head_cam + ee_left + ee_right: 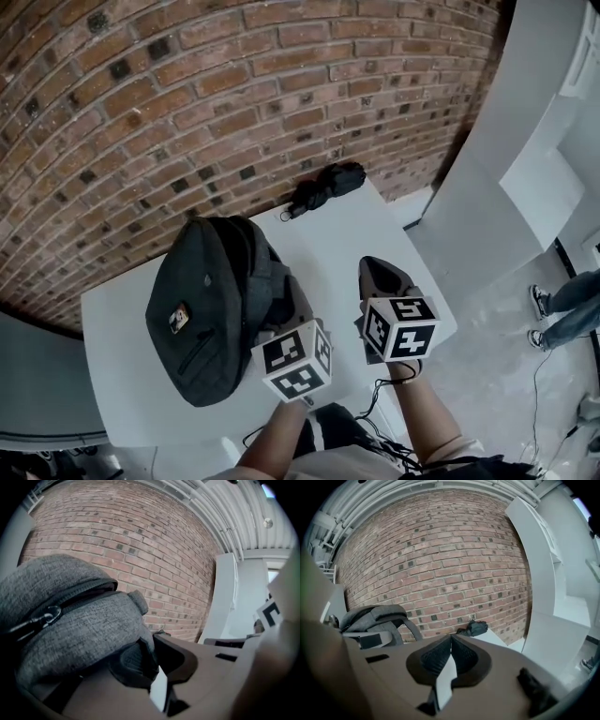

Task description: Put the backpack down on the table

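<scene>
Left gripper [151, 645] fingers pinch a fold of the soft, saggy, likely weighty backpack [202, 309]; right gripper [451, 640] fingers, pressed together and empty, could steady a strap.

1. No word, brand name or number can be read in any of the views.
2. The backpack [202, 314] carries a small light patch [178, 319] on its dark front, towards its left side. The print on it is too small to make out.
3. The left marker cube [298, 359], at the backpack's near right edge, shows black-and-white square markers on its faces. They are coded patterns, not letters or figures.
4. The right marker cube [400, 328], further right of the backpack, bears the same kind of square markers, also with no readable characters.
</scene>
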`<state>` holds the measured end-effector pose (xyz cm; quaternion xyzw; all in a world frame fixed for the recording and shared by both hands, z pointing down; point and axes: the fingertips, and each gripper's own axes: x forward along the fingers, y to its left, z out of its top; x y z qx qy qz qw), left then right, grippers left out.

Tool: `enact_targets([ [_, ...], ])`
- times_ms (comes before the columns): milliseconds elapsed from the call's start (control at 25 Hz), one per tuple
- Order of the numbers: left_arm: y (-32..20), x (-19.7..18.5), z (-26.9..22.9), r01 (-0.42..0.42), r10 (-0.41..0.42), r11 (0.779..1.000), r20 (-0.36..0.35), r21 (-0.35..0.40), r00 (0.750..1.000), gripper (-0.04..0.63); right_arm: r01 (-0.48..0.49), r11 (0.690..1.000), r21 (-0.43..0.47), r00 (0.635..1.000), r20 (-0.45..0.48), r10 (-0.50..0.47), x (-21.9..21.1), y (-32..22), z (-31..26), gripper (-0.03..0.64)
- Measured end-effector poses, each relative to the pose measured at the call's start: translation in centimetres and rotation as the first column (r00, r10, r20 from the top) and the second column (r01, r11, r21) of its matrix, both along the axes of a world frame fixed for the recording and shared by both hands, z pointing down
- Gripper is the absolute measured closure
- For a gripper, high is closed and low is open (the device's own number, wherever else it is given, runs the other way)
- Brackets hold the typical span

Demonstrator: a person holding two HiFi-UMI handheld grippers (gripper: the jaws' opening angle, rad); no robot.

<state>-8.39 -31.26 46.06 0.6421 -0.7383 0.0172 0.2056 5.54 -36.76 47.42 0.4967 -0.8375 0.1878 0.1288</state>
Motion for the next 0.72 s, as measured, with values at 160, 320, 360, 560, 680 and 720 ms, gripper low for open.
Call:
enact_targets([
  [160, -0.6, 1.5, 2.0, -0.015, 0.015, 0.999, 0.011, -0.033, 1.0, 0.555, -0.016, 1.0, -0.025, 1.0, 0.002, 0.016, 1.3, -0.2, 1.6, 0.586],
  [320, -1.5, 2.5, 3.6, -0.028, 0.028, 0.998, 0.006, -0.054, 1.0, 0.555, -0.032, 0.999, -0.037, 0.999, 0.003, 0.032, 2.2, -1.0, 3.0, 0.586],
  [360, -1.7, 2.7, 4.0, -0.029, 0.03, 0.998, 0.003, -0.06, 1.0, 0.555, -0.032, 0.999, -0.041, 0.999, 0.002, 0.032, 2.4, -1.2, 3.4, 0.586],
  [560, -2.7, 3.9, 6.3, -0.037, 0.035, 0.994, -0.013, -0.101, 0.999, 0.555, -0.033, 0.997, -0.074, 0.999, -0.001, 0.033, 3.6, -1.6, 5.8, 0.586],
  [680, -3.3, 4.6, 7.7, -0.036, 0.036, 0.993, -0.002, -0.115, 0.999, 0.555, -0.033, 0.995, -0.092, 0.999, -0.011, 0.033, 4.2, -1.7, 7.3, 0.586],
  [720, -3.4, 4.9, 8.2, -0.036, 0.036, 0.992, 0.003, -0.118, 0.999, 0.555, -0.033, 0.995, -0.099, 0.999, -0.015, 0.032, 4.4, -1.7, 7.8, 0.586],
])
